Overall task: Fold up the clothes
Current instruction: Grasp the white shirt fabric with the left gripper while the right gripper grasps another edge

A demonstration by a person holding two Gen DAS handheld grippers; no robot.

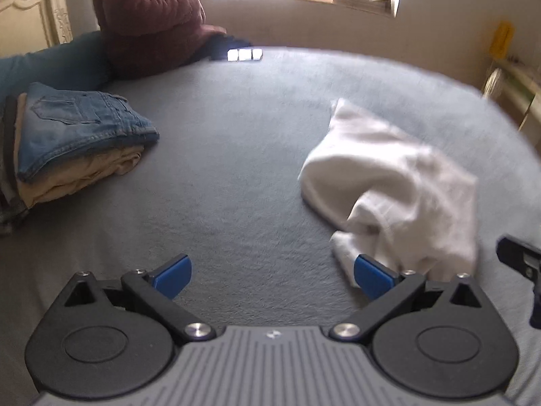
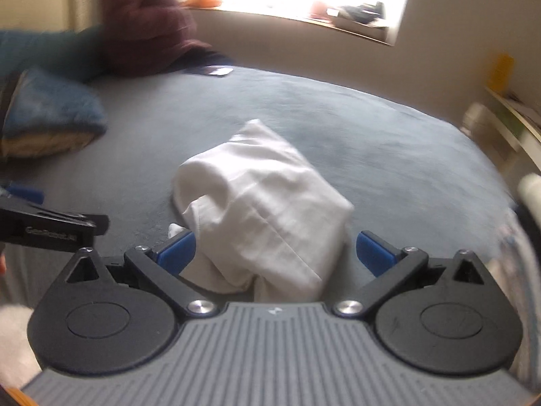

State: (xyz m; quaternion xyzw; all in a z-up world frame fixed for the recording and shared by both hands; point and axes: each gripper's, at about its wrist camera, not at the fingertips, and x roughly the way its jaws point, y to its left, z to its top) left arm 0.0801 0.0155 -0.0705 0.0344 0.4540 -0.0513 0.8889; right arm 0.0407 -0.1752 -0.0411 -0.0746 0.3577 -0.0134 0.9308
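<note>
A crumpled white garment [image 2: 257, 203] is seen lying on the grey-blue bed cover [image 1: 236, 155]. The right claw [image 2: 275, 253] is held wide apart around the garment's near end, its blue pads not pressing on the cloth, while the left claw [image 1: 272, 277] is spread apart over bare cover just beside the garment. Folded jeans [image 1: 84, 125] are stacked on a beige garment [image 1: 84, 176] well apart from it.

white garment [image 2: 260, 203] between spread fingers [image 2: 177, 248]
</note>
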